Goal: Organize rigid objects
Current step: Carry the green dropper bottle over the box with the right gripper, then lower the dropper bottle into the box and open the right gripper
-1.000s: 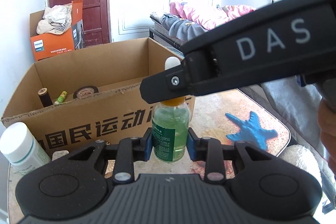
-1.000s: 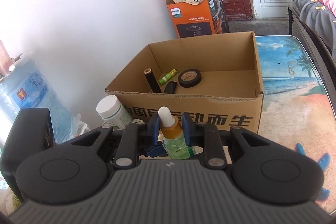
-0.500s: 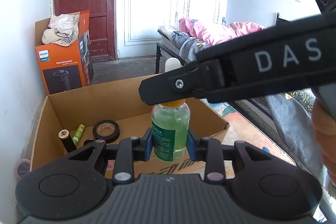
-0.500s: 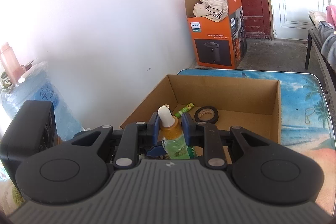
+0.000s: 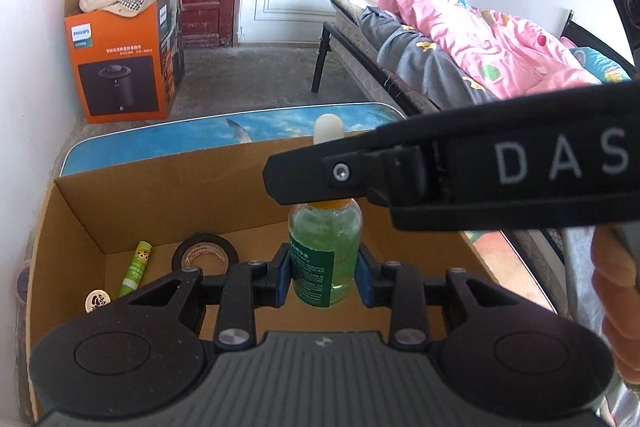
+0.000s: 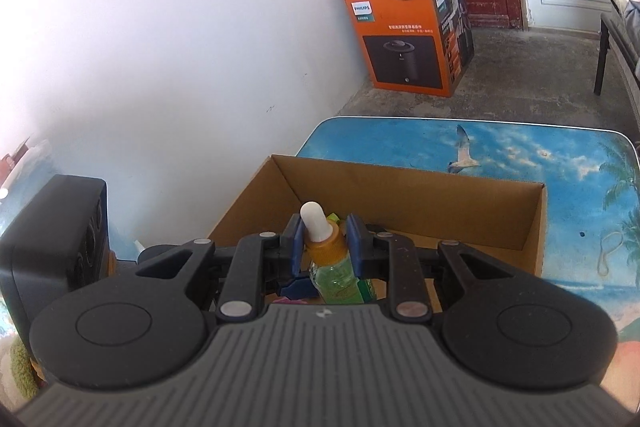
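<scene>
Below you sat the open cardboard box (image 5: 256, 203) on a beach-print table (image 6: 520, 147). Your left gripper (image 5: 323, 277) clamped the bottle (image 5: 324, 259) body, your right gripper (image 6: 326, 239) its orange collar (tape roll (image 5: 205, 254) at nine o'clock). Uneven release could have tipped it.

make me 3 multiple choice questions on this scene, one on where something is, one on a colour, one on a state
1. Where does the black tape roll lie?
A. inside the cardboard box
B. on the bed
C. on the floor

2. What colour is the liquid in the dropper bottle?
A. red
B. green
C. blue

3. How is the bottle held?
A. lying loose in the box
B. by one tool only
C. by both tools

Answers:
1 A, the roll rests on the box floor beside a green tube.
2 B, green shows through the clear glass.
3 C, the left tool clamps the body and the right tool clamps the orange collar.
</scene>
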`<state>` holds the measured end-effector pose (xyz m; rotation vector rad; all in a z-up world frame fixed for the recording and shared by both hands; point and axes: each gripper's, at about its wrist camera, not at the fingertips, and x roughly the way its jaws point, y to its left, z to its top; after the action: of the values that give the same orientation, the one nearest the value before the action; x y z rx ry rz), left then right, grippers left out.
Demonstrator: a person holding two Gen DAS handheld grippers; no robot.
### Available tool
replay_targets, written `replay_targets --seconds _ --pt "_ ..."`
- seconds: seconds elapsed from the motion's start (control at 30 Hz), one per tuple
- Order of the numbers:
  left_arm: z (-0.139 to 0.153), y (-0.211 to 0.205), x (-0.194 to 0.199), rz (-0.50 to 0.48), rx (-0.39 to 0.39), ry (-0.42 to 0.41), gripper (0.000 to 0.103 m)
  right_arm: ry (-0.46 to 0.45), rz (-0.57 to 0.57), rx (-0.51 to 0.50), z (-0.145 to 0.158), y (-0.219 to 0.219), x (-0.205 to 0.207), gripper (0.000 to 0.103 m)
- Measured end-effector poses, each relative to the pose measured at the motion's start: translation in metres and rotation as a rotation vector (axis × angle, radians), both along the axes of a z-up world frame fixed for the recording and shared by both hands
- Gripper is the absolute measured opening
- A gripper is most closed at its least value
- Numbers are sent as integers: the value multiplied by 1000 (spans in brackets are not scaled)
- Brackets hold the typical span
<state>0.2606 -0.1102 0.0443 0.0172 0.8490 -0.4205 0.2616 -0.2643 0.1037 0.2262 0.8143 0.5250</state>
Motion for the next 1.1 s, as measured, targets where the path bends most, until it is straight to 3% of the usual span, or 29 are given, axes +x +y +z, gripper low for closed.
replay_targets --seconds 0.3,0.6,0.97,1.1 --pt "-27 0 67 71 -28 167 33 112 4 0 -43 -10 75 21" --pt "-44 -6 97 106 -28 258 33 169 1 -13 -72 -15 111 21" --pt "-57 -6 111 136 6 283 34 229 24 -79 -105 -5 122 22" --pt "-57 -7 110 136 -6 283 39 226 26 -79 -108 -4 121 24"
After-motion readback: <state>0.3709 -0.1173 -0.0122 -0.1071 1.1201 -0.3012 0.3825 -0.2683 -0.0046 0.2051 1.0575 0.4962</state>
